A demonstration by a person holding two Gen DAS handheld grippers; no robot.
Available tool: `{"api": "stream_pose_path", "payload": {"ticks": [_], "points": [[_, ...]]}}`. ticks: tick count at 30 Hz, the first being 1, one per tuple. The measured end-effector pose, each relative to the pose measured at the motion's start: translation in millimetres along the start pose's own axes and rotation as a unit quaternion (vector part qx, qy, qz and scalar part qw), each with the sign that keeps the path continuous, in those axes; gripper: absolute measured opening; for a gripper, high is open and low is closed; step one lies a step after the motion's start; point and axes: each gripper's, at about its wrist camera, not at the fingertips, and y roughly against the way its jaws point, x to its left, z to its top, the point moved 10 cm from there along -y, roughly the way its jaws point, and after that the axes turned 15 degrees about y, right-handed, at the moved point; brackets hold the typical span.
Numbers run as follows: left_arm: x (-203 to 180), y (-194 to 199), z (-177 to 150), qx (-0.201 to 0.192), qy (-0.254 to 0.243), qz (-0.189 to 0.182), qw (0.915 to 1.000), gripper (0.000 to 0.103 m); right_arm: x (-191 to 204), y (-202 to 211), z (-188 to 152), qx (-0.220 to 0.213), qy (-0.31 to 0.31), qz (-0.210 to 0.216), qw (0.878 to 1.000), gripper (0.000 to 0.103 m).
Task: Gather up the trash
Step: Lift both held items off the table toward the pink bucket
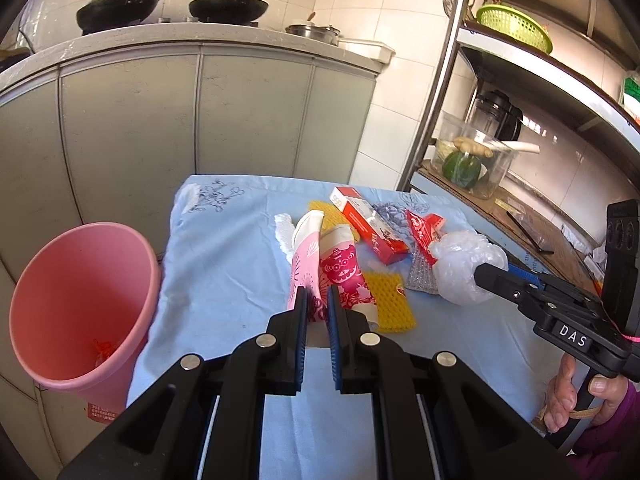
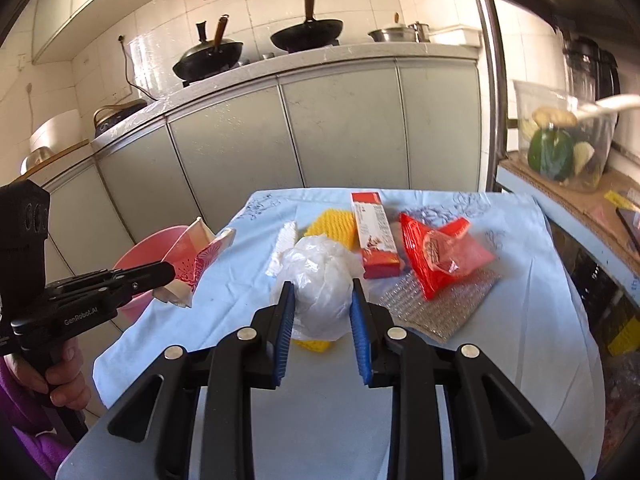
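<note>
Left hand-held gripper (image 1: 318,300) clamps flattened paper cups (image 1: 332,268); right hand-held gripper (image 2: 322,300) grips a crumpled plastic bag (image 2: 320,280), centre frame, above the desk (image 2: 520,320).

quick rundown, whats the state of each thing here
left claw: shut on flattened paper cups
right claw: shut on crumpled plastic bag
pink bin: upright, open, nearly empty
red carton: lying flat on cloth
red wrapper: torn open

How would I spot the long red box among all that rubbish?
Find the table under the pale blue cloth. Near its far edge lies the long red and white cardboard box, between a yellow foam net and a crumpled red plastic wrapper. It alone is rigid and straight-edged.
</note>
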Motion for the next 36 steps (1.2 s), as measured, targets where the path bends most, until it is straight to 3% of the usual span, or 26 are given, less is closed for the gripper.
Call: {"api": "stream_pose_path", "payload": {"ticks": [19, 36], "points": [[74.9, 45.1, 17.1, -0.056, 0.071, 0.061, 0.9941, 0.009, 84.9, -26.7, 36.7, -0.007, 0.087, 0.065, 0.994, 0.028], [103.3, 61.2, 19.8, -0.07, 0.096, 0.07, 0.9904, 0.009, 112.4, -46.0, 58.9, -0.001, 0.097, 0.087, 0.992, 0.028]]}}
